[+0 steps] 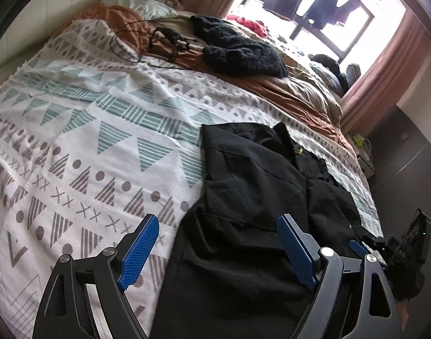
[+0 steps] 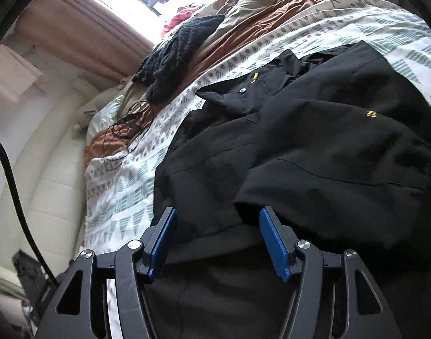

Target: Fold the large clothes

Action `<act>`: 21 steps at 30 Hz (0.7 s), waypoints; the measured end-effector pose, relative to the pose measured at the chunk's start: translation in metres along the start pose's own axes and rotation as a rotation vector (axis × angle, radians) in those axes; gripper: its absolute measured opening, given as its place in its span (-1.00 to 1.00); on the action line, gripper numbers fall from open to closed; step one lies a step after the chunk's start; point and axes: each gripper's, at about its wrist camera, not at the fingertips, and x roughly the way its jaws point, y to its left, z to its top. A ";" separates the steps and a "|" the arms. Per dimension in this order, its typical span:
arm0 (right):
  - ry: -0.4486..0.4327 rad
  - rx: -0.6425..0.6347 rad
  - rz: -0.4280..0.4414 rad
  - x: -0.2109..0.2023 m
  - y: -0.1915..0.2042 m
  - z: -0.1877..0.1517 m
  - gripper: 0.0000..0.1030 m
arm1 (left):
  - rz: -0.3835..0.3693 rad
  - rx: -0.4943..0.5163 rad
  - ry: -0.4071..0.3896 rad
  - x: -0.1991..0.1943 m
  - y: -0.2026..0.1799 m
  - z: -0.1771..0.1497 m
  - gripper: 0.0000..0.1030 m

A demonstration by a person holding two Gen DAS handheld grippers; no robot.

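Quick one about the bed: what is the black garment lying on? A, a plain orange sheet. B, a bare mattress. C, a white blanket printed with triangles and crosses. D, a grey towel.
C: the black garment lies spread on the white blanket patterned with teal and grey triangles, dots and crosses; the orange sheet lies farther up the bed.
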 end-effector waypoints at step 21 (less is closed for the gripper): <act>-0.105 0.186 -0.053 -0.116 -0.145 0.025 0.18 | -0.059 0.360 0.079 0.044 -0.196 -0.075 0.68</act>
